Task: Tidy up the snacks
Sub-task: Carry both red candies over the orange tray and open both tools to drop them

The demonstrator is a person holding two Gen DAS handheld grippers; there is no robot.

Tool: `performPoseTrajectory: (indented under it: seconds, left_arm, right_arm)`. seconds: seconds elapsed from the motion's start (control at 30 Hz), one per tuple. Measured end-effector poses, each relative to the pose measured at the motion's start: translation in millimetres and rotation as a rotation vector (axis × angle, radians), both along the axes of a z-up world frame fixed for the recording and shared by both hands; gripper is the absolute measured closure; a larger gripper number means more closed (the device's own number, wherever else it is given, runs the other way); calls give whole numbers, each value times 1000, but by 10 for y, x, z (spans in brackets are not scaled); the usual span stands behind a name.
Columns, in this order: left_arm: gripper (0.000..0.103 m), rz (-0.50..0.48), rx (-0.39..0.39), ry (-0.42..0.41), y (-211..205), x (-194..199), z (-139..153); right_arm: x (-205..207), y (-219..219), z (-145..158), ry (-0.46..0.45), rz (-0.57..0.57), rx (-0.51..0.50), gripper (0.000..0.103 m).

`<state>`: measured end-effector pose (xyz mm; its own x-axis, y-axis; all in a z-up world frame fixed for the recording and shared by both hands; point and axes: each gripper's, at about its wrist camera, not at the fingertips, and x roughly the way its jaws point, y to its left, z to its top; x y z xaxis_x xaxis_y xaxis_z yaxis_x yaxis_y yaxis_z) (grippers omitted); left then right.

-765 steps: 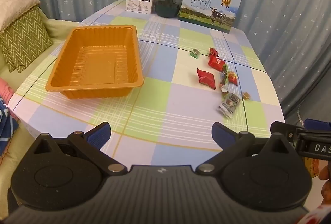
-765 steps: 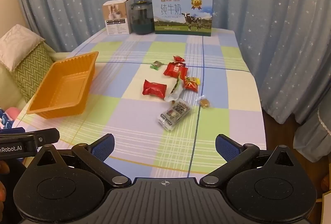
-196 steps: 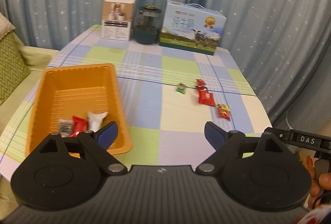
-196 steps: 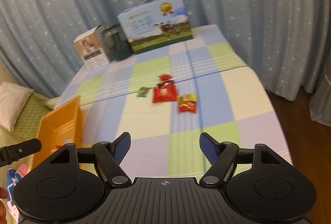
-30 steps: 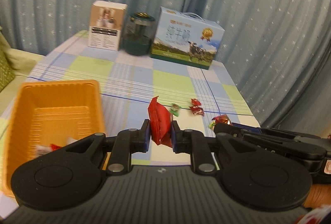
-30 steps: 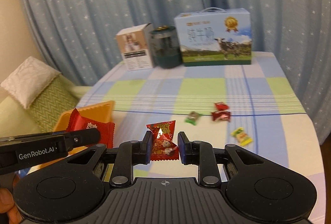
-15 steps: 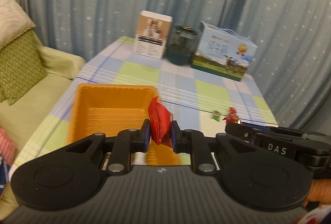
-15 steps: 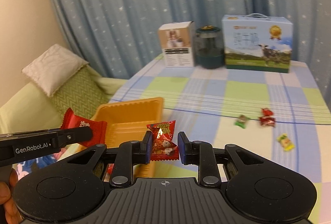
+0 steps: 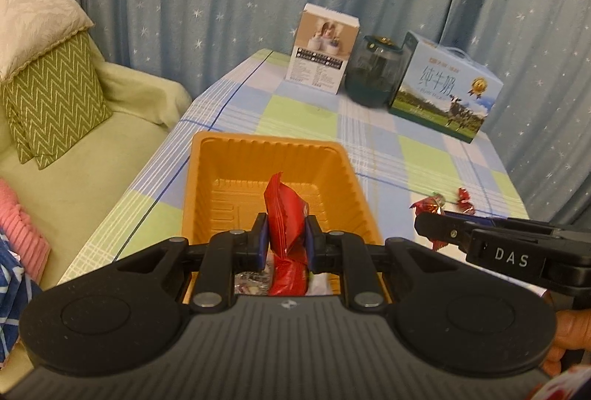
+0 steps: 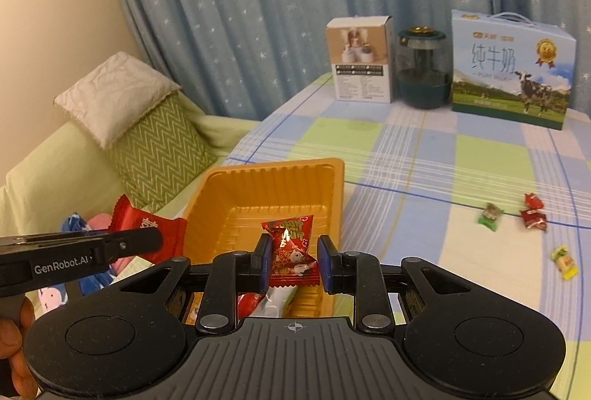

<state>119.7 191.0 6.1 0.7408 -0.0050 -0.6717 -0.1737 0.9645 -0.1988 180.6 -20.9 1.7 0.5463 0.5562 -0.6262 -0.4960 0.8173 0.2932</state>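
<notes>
1. Nearest, at the bottom centre of the left wrist view, the left tool (image 9: pixel 283 244) is clamped on a plain red snack packet (image 9: pixel 285 219), held on edge above the near end of the orange tray (image 9: pixel 354 185).
2. Likewise, low in the right wrist view, the right tool (image 10: pixel 291 263) grips a red printed candy packet (image 10: pixel 293 244) over the same tray's near end.
3. Just beyond the fingers, a few wrapped snacks (image 9: pixel 286 280) already lie on the tray's near floor; its far half is bare.
4. Farther right on the checked worktop (image 10: pixel 424 156), four small candies (image 10: pixel 491 215) lie loose, well apart from the tray.
5. At the far edge, top right, stand a white box (image 10: pixel 360 63), a dark jar (image 10: pixel 423 69) and a milk carton (image 10: pixel 511 67).
6. Judged from this, sorting is well past halfway: two packets await release and four candies await collection.
</notes>
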Motion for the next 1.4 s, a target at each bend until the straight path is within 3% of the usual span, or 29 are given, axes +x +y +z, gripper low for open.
performPoseTrajectory:
  seconds: [0.5,0.63,1.4]
  left_arm:
    - [85,-1,9,58,100,261,-276]
    - [77,3,26,56,107,266,-273]
    - [72,19,40,33,138,105,-187]
  right_arm:
    - [222,225,-227,36,19,-4,77]
    - [230,224,-245,42,19,0,77]
    - [209,310,-245,63,47,30,77]
